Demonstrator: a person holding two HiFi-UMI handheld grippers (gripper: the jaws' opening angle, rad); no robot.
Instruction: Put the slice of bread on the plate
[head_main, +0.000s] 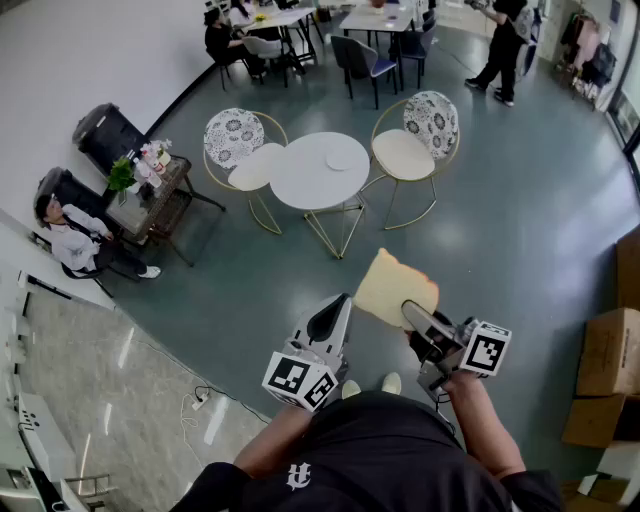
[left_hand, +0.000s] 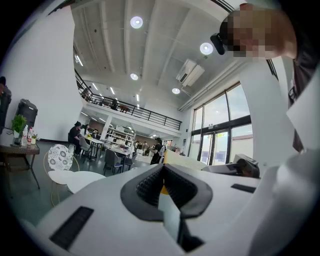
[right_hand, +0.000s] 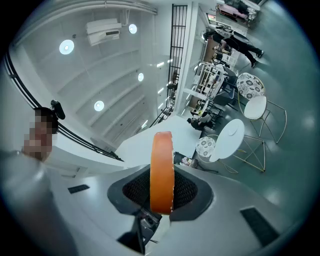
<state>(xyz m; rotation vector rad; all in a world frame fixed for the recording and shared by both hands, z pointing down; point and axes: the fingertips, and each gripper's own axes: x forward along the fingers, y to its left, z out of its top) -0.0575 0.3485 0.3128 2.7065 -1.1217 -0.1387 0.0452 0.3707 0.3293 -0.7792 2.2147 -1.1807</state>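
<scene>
Bread slice (head_main: 393, 286) is clamped in our right gripper's (head_main: 412, 312) jaws, in the air well apart from the round tabletop (head_main: 305, 185) bearing what seems a plate (head_main: 340, 160), while our left gripper's (head_main: 341, 302) jaws meet empty.

Teal floor (head_main: 520, 200). Round white table (head_main: 305, 180), two patterned chairs (head_main: 236, 135) flanking. Cardboard boxes (head_main: 605, 350) right edge. Tall windows (left_hand: 220, 130), round ceiling lights (left_hand: 136, 22).

Black shirt (head_main: 385, 455), white left gripper (head_main: 341, 302), white right gripper (head_main: 413, 314)
</scene>
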